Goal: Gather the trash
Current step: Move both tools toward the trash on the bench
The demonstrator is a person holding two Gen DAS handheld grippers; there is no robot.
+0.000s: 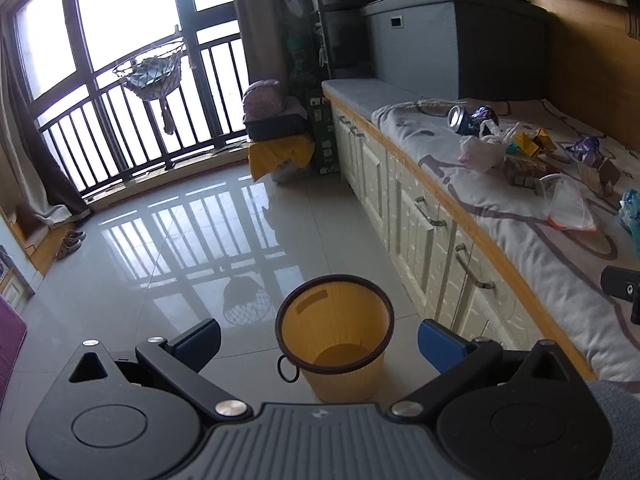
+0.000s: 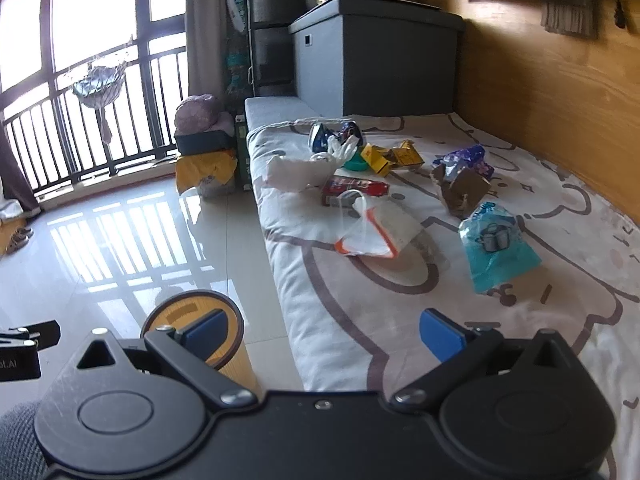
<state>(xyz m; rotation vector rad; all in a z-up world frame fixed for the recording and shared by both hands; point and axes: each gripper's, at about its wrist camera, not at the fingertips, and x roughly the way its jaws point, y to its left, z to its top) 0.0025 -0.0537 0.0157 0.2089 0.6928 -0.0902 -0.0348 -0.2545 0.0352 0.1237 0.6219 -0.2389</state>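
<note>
Standing on the tiled floor [image 1: 168, 248] just beside the cabinet fronts, at lower centre of the left view, the yellow bin [image 1: 334, 334] sits where litter can be dropped straight off the edge above, and it looks empty.

The trash lies scattered on the blanket-covered counter [image 2: 360, 320] at centre right of the right view:

- a crushed can [image 2: 320, 136]
- a white plastic bag [image 2: 296, 172]
- yellow cartons [image 2: 384, 158]
- a red packet [image 2: 354, 188]
- a clear pouch [image 2: 370, 232]
- torn cardboard [image 2: 460, 194]
- a blue wrapper [image 2: 496, 246]

None of it seems collected yet.

The left tongs [image 1: 320, 342] hover above the bin, spread wide, holding and touching nothing. The right tongs [image 2: 322, 334] are equally wide apart and empty, poised over the counter's near edge, well short of the litter, probably ready to reach for the nearest piece.
</note>
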